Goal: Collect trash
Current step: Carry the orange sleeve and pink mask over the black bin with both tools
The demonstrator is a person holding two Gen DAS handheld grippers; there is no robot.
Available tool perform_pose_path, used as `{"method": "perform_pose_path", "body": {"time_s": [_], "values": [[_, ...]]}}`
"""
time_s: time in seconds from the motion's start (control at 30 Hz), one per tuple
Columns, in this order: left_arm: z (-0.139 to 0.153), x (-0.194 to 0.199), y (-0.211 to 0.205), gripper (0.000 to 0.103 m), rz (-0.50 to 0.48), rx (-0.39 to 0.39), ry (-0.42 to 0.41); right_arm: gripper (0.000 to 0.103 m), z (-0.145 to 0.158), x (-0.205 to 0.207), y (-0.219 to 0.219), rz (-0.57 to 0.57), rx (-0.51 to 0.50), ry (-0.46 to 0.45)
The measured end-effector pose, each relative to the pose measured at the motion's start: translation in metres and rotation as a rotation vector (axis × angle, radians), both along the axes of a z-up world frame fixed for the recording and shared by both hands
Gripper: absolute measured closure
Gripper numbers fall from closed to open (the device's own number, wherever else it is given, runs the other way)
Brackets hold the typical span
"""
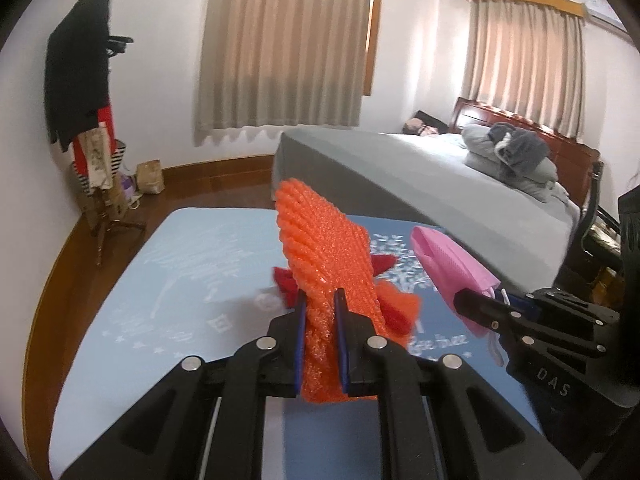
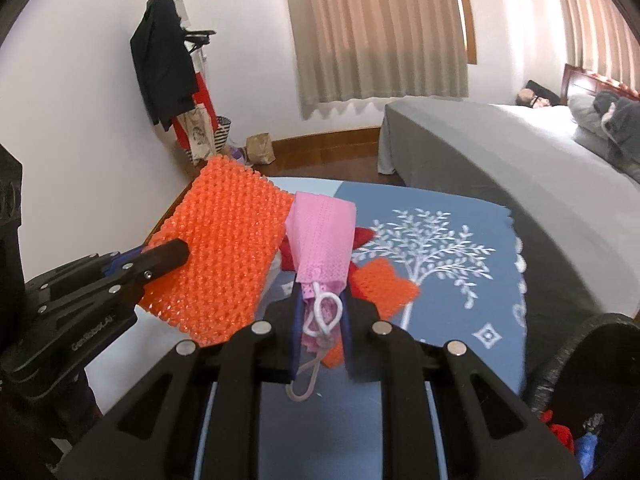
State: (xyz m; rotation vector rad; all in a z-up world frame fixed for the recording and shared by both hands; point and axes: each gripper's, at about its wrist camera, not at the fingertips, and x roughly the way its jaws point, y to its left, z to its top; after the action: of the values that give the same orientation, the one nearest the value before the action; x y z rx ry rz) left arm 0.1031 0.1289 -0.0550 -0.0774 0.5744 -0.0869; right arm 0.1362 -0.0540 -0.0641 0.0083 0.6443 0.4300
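Note:
My left gripper (image 1: 320,298) is shut on an orange foam net (image 1: 320,248), which stands up between the blue pads above the blue mat (image 1: 180,280). In the right wrist view that same net (image 2: 228,252) hangs from the left gripper (image 2: 180,254) at the left. My right gripper (image 2: 320,300) is shut on a folded pink face mask (image 2: 322,236), whose white ear loop dangles between the fingers. From the left wrist the mask (image 1: 452,264) and right gripper (image 1: 470,306) show at the right. A smaller orange net piece (image 2: 384,284) and red scraps (image 2: 362,236) lie on the mat.
A black bin (image 2: 580,344) with red and blue scraps inside sits at the lower right. A grey bed (image 1: 440,184) runs along the mat's right side. A coat stand (image 1: 92,120) with clothes and bags stands in the far left corner.

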Motion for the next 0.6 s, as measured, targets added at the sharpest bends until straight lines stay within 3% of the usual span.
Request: {"method": "perform_pose_path", "body": {"time_s": [0.6], "values": [[0.011, -0.001, -0.101, 0.09, -0.208, -0.001, -0.016, 0.088, 0.004, -0.034, -0.113, -0.206, -0.002, -0.023]]}}
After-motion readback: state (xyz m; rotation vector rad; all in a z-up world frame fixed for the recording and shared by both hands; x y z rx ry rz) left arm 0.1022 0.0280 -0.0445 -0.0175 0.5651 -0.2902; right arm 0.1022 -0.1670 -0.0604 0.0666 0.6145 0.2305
